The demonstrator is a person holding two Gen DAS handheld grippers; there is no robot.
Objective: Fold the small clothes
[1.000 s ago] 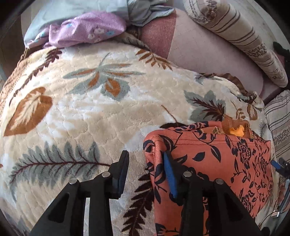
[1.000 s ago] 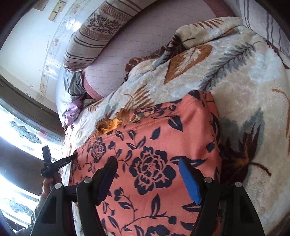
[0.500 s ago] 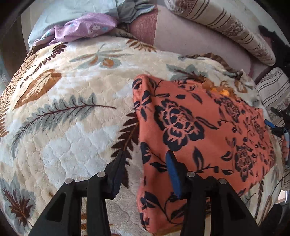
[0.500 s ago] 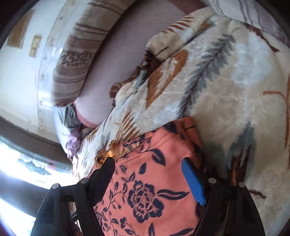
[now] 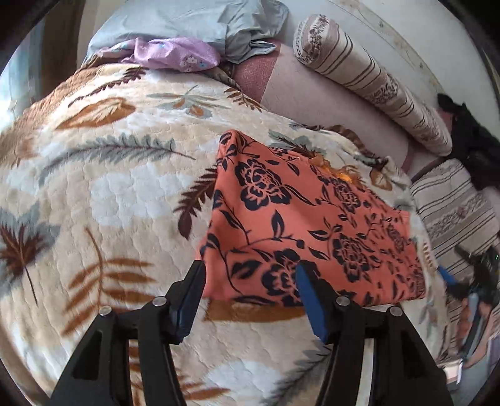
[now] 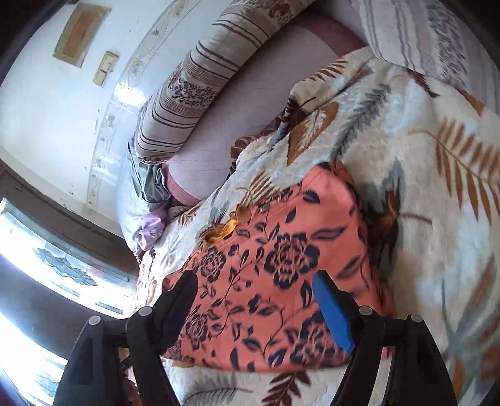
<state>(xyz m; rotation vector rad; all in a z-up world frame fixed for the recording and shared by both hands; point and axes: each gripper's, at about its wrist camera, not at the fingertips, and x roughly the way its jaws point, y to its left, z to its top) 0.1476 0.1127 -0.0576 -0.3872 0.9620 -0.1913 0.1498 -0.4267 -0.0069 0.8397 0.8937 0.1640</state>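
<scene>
An orange garment with dark blue flowers [image 5: 300, 225] lies folded flat on the leaf-patterned blanket [image 5: 93, 187]. It also shows in the right wrist view [image 6: 272, 274]. My left gripper [image 5: 250, 296] is open and empty, just short of the garment's near edge. My right gripper [image 6: 256, 306] is open and empty, hovering over the garment's near part. A frilly orange trim [image 6: 225, 229] sticks out at the garment's far edge.
A striped bolster [image 5: 368, 78] and a pink mattress [image 5: 312, 103] lie behind the blanket. A purple floral cloth [image 5: 175, 54] and grey-blue fabric [image 5: 200, 22] sit at the far left. A striped cushion [image 5: 453, 206] is at the right. A window [image 6: 47, 265] is to the left.
Both grippers have pulled back from the garment, which now lies folded and released on the blanket. The left gripper's jaws have opened wider.
</scene>
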